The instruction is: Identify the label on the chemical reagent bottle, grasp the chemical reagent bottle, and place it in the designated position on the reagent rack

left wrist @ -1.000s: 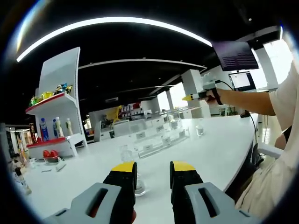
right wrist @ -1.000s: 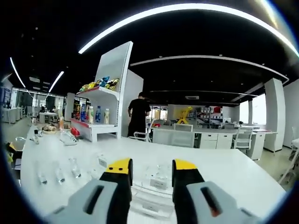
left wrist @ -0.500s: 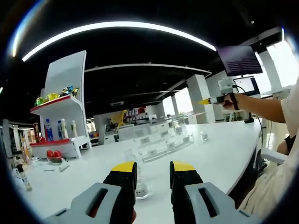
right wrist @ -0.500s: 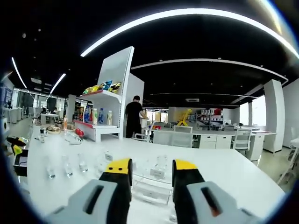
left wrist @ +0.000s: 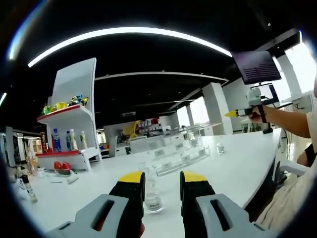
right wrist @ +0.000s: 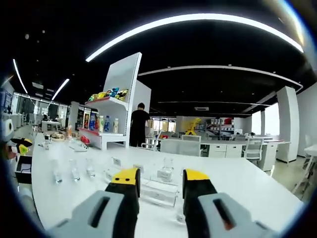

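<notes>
Right claw point(right wrist: 159, 186) open — clear rack point(right wrist: 159, 191) between its jaws.

1. A long white counter point(left wrist: 237, 158) with a curved edge carries everything here; it also shows in the right gripper view point(right wrist: 257, 183).
2. A clear reagent rack point(left wrist: 181, 157) with white labels lies along the counter's middle, seen again in the right gripper view point(right wrist: 158, 191).
3. A small clear reagent bottle point(left wrist: 151, 191) stands upright near the counter's near edge (its label is too small to read).
4. Three more small bottles point(right wrist: 74, 171) stand in a row toward the counter's left edge.
5. A lone glass bottle point(left wrist: 220, 148) stands beyond the rack's far end.
</notes>
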Tool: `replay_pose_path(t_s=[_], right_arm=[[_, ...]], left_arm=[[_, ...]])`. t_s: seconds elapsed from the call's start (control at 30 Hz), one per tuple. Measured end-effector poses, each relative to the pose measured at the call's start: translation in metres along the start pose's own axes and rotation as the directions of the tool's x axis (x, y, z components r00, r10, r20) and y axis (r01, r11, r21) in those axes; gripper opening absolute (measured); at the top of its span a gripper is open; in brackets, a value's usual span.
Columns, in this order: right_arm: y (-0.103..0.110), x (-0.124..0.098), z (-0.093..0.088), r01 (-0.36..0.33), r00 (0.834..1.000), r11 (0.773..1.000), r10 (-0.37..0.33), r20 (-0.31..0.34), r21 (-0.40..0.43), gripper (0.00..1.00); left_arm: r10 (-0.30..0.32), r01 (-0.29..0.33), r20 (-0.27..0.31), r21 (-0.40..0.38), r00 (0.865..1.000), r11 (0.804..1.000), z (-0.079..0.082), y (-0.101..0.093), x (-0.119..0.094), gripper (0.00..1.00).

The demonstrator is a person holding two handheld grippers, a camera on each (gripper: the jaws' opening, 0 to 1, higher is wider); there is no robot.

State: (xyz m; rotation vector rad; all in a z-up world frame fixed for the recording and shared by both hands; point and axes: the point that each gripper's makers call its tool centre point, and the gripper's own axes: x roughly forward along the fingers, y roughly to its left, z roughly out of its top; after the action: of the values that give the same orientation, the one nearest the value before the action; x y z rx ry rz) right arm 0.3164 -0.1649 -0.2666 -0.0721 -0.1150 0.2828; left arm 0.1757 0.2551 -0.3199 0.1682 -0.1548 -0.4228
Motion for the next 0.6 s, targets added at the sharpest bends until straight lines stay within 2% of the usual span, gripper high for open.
replay_pose_path(t_s=[0.17, 0.4, 0.6], right_arm=[[0.006, -0.018, 0.0, -0.002, 1.0, 1.0, 0.002, 0.01, 0.011, 0.34], [0.007, -0.05, -0.02, 0.014, 1.0, 1.0, -0.014, -0.01, 0.012, 0.34], [0.008, -0.066, -0.027, 0.028, 0.999, 0.999, -0.028, -0.019, 0.024, 0.34]], left_arm=[[0.002, -0.002, 0.023, 0.008, 1.0, 1.0, 0.009, -0.006, -0.004, 0.29], [-0.016, 0.016, 0.024, 0.021, 1.0, 1.0, 0.01, -0.019, -0.003, 0.29], [-0.031, 0.03, 0.036, 0.03, 0.999, 0.999, 0.014, -0.026, -0.007, 0.29]])
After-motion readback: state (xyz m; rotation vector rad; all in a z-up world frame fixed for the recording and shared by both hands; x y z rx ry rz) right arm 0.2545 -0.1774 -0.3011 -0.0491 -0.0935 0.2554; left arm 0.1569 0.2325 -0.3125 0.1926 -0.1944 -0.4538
